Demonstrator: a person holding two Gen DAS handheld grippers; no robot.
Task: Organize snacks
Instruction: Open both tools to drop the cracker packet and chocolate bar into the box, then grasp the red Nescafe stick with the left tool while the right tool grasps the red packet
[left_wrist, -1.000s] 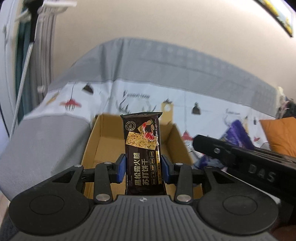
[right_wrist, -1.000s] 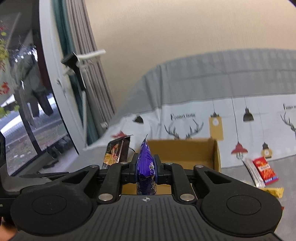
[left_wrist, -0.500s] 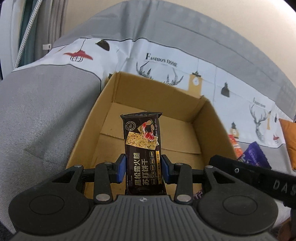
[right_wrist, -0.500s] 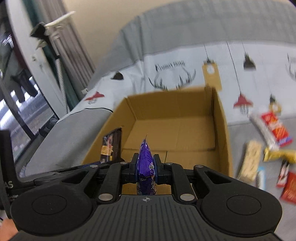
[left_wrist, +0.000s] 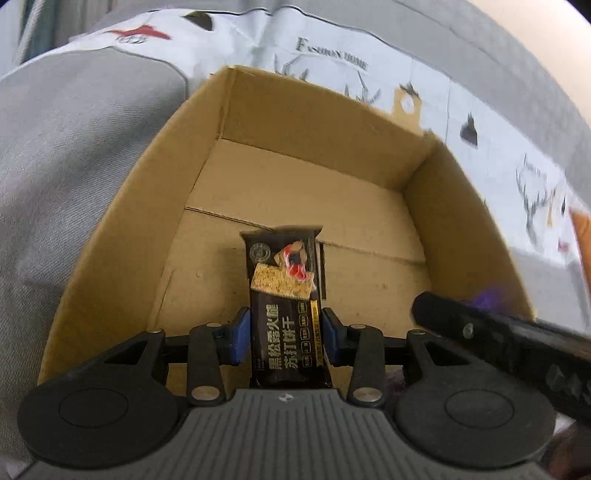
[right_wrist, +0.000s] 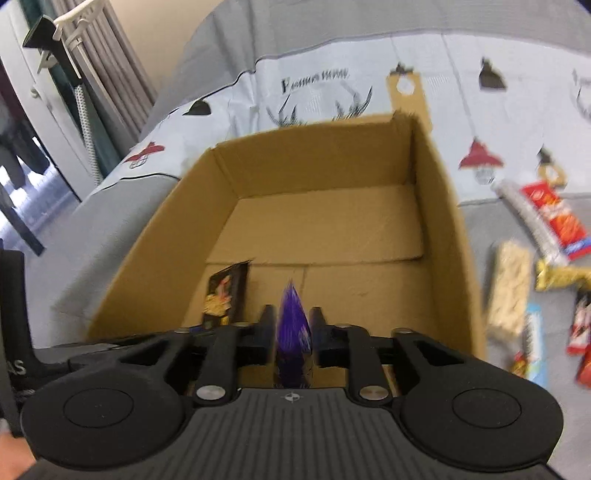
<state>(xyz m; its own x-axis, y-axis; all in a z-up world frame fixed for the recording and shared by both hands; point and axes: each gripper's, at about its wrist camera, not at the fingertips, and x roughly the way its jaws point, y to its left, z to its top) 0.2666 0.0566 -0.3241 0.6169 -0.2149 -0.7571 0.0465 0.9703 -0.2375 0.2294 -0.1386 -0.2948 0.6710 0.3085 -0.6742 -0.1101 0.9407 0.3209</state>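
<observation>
Left gripper (left_wrist: 285, 338): fingers clamped on black cracker packet (left_wrist: 284, 306), long axis up-frame, over brown cardboard box (left_wrist: 122, 236).
Right gripper (right_wrist: 292, 334): fingers clamped on purple wrapper (right_wrist: 292, 328), tip up-frame.
Right view only: loose snack packets (right_wrist: 509, 288), right edge.

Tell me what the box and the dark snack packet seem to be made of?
The box looks like plain brown corrugated cardboard: matte, with fold creases and raw cut edges. The dark cracker packet in the left gripper seems to be glossy printed plastic film, judging by its crimped top seal and sheen.
</observation>
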